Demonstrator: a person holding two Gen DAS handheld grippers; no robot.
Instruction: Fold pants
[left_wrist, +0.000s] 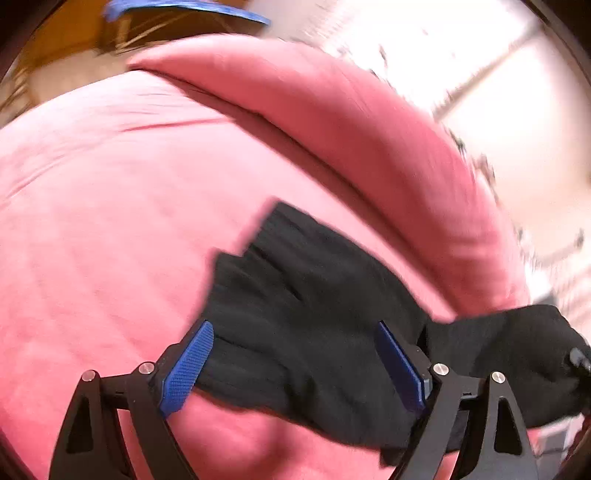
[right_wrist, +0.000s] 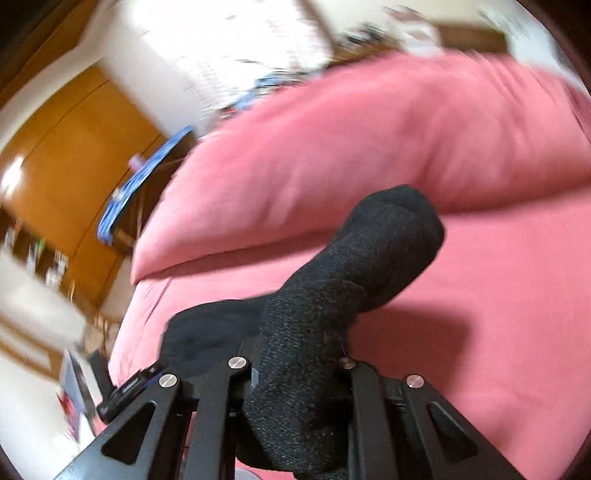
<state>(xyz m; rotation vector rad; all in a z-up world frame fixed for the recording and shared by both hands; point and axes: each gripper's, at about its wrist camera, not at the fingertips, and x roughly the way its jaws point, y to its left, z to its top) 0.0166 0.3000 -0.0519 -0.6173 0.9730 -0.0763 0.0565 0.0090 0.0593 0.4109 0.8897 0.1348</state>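
in the left wrist view, blurred by motion, the left gripper (left_wrist: 295, 365) has its jaws spread wide, and its blue pads (left_wrist: 188, 365) press on nothing. black pants (left_wrist: 306, 306) lie flat on the pink bed (left_wrist: 92, 229), and part of the cloth shows between the pads, below them. whether the pads touch the cloth i cannot tell. behind the pants a pink pillow (left_wrist: 332, 122) runs along the bed. at the right edge a lifted strip of the pants leads to a dark shape (left_wrist: 576, 358) that i cannot make out.

in the right wrist view the right gripper (right_wrist: 295, 373) is closed on a bunched fold of the pants (right_wrist: 351, 277). the cloth rises out of the jaws in a thick roll, clear of the bed (right_wrist: 498, 314), and throws a shadow on the sheet. more black cloth (right_wrist: 207, 328) lies to the left, near the bed's edge. the pillow (right_wrist: 369, 147) lies beyond. a wooden door (right_wrist: 66, 177) and a blue object (right_wrist: 144, 177), too blurred to name, show at far left.
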